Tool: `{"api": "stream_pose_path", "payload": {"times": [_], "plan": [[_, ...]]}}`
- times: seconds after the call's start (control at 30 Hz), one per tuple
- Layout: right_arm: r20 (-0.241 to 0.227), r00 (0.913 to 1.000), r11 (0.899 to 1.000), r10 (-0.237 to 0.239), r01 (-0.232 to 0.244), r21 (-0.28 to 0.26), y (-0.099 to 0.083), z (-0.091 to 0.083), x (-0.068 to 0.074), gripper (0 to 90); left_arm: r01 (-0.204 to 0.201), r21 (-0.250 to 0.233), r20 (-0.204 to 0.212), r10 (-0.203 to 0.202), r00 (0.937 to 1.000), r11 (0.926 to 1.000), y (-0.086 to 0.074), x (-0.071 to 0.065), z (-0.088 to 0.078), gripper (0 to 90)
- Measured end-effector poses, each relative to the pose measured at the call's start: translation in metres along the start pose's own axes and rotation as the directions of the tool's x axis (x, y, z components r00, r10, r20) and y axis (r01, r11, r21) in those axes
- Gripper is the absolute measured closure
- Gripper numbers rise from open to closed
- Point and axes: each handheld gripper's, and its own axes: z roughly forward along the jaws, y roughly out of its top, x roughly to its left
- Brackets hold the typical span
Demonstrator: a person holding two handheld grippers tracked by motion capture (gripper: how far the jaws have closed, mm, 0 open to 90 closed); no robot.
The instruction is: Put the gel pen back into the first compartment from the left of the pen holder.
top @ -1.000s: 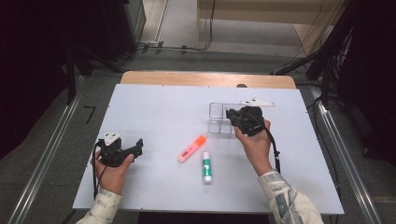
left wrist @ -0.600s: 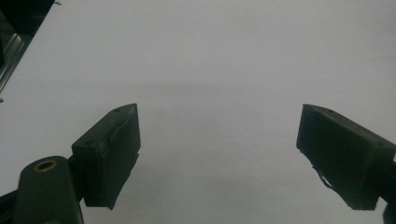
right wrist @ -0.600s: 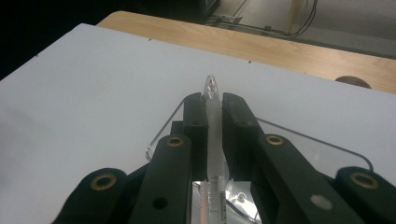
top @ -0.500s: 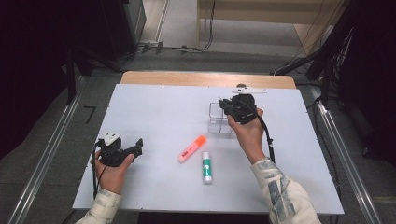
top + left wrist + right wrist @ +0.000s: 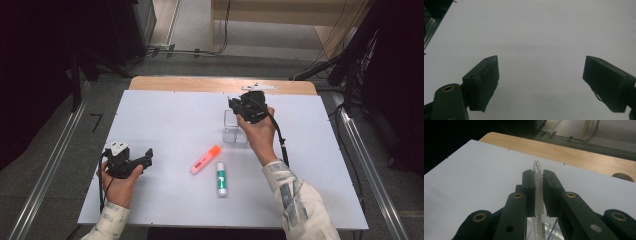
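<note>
Right tongs clamping clear pen lengthwise

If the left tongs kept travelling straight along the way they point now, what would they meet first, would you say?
Probably nothing on the table: the open left tongs face bare white tabletop, and the way looks free as far as the left gripper view shows. From above, the orange highlighter pen seems to lie near that line, though depth is unclear.

Fixed high camera overlooking whole table, two gripper-mounted cameras close above it (shared white tabletop)
</note>
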Motion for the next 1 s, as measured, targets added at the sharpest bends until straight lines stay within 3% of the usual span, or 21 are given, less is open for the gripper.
{"api": "stream_pose_path", "payload": {"times": [1.0], "plan": [[-0.002,0.9998,1.000,0.022,-0.022,0.022,0.029,0.035,0.000,79.0,-0.005,0.002,0.004,0.005,1.0000,1.0000,0.000,0.001,0.001,13.8]]}}
